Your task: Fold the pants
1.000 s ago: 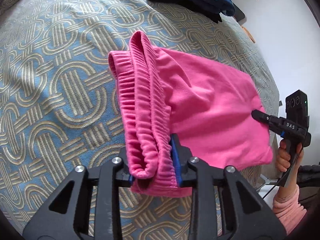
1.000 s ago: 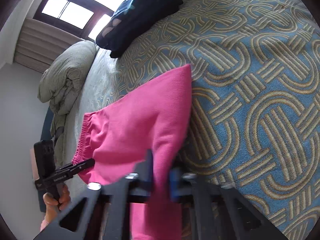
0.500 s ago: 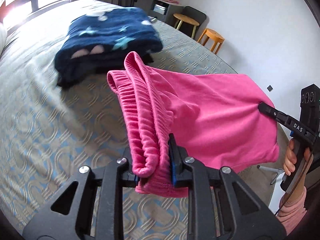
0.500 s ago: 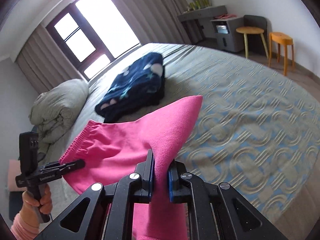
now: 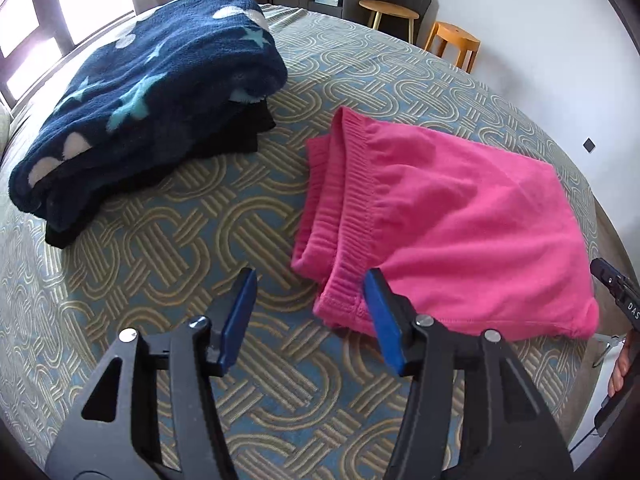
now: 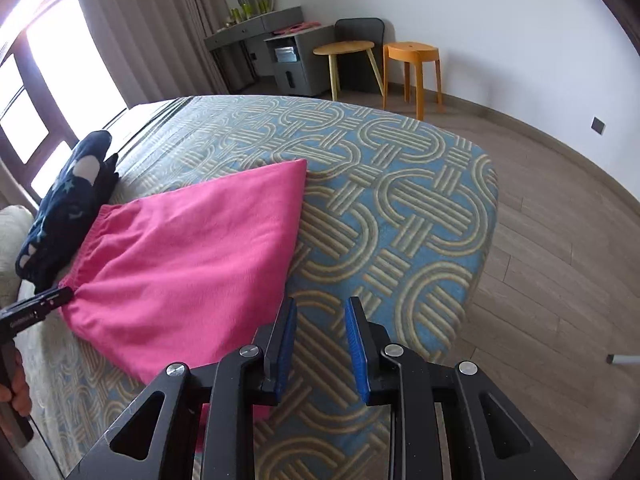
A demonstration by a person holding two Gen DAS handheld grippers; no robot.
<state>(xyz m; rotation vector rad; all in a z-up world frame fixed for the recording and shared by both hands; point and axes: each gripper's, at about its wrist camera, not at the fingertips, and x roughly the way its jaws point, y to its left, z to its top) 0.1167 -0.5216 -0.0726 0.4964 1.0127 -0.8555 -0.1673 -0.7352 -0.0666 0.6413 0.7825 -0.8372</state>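
In the left wrist view, the left gripper (image 5: 310, 312) stands with its blue pads spread wide and nothing between them, whereas half a second ago it was clamped on the ribbed waistband. The folded pink pants (image 5: 448, 232) now lie flat on the patterned bedspread (image 5: 168, 240), waistband edge just in front of the right-hand pad. Beside them, apart, sits a folded navy star blanket (image 5: 140, 92). At the right edge the right gripper (image 5: 612, 284) shows part of a white label reading "DAS"; the rest is cut off. In the right wrist view, the right gripper (image 6: 320, 340) is also parted and empty, having let go of the pants' corner it pinched earlier. The pants (image 6: 192, 264) rest on the bedspread (image 6: 400, 208) to the left of its fingers, no longer lifted. The left gripper (image 6: 40, 306) tip sits at the waistband end; its white lettering is too blurred to read. An orange stool (image 6: 412, 68) and a round side table (image 6: 344, 50) stand by the wall.
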